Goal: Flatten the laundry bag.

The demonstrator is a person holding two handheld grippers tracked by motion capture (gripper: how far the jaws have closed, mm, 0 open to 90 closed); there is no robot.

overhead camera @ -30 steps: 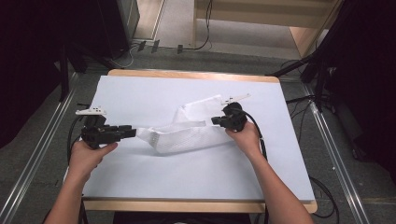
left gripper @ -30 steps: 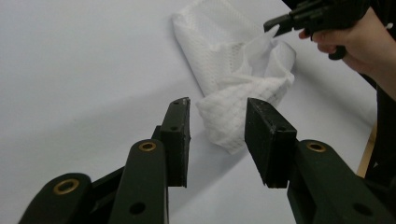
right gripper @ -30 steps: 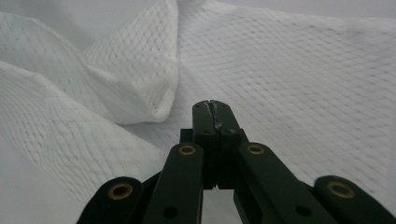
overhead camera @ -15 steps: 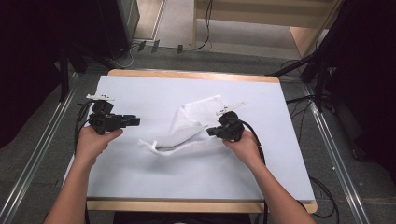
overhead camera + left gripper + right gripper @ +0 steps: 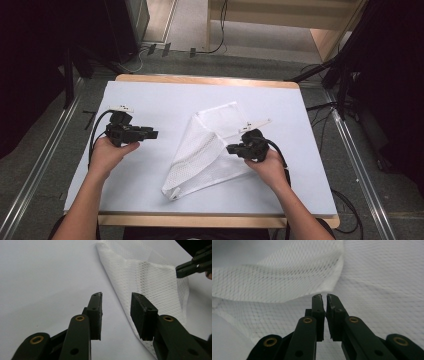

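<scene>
Meanwhile we held our right gripper (image 5: 231, 148) pinched shut on the white mesh laundry bag (image 5: 202, 152) mid-desk (image 5: 150, 100), nearer its front edge; our left gripper (image 5: 154, 134), jaws apart, hovered beside it.

A lab-style recording bay: a white-topped table (image 5: 150, 100), dark curtains (image 5: 35, 55), aluminium floor rails (image 5: 355, 155), and trailing cables (image 5: 220, 47).

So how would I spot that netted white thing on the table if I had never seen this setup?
Start at the wooden-edged table with the pale grey mat. Near its middle, between the two hand-held black tools, lies a white mesh fabric bag, folded into a rough triangle with a solid white hem. It is the only soft, see-through thing on the mat; the right tool reaches its right edge.
</scene>
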